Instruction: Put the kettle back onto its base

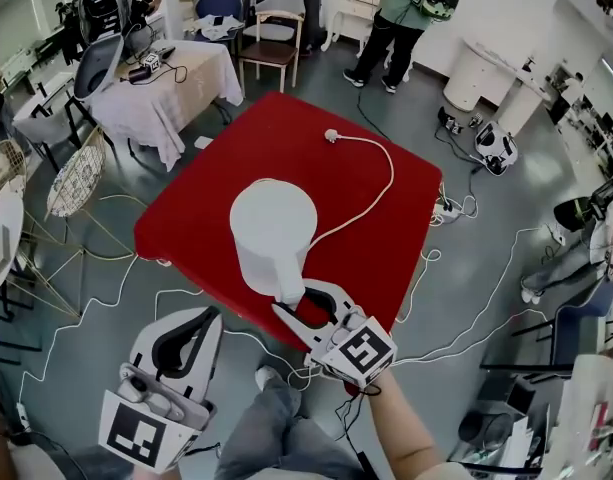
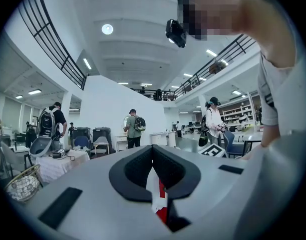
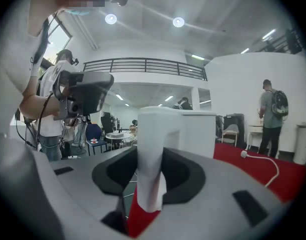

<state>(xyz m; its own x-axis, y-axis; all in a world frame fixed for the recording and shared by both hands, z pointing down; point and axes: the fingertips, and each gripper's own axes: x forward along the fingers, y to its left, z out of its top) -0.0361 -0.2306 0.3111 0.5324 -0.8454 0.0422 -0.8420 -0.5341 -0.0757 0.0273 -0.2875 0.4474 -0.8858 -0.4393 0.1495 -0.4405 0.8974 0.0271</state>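
A white kettle [image 1: 271,228] stands upright on the red table [image 1: 286,133], its handle [image 1: 291,290] facing the near edge. My right gripper [image 1: 302,300] is open, and the handle [image 3: 150,159] stands between its jaws with the pads apart from it; the kettle's body [image 3: 200,131] rises just behind. A white cord [image 1: 386,173] runs out from under the kettle to a loose plug [image 1: 331,135]. I cannot see the base under the kettle. My left gripper [image 1: 208,318] hangs off the table's near left corner, shut and holding nothing [image 2: 153,151].
White cables trail across the floor around the table, with a power strip [image 1: 448,208] at its right. A cloth-covered table [image 1: 161,93], a wire basket [image 1: 76,178] and a chair [image 1: 274,43] stand at the back left. A person [image 1: 396,18] stands far behind.
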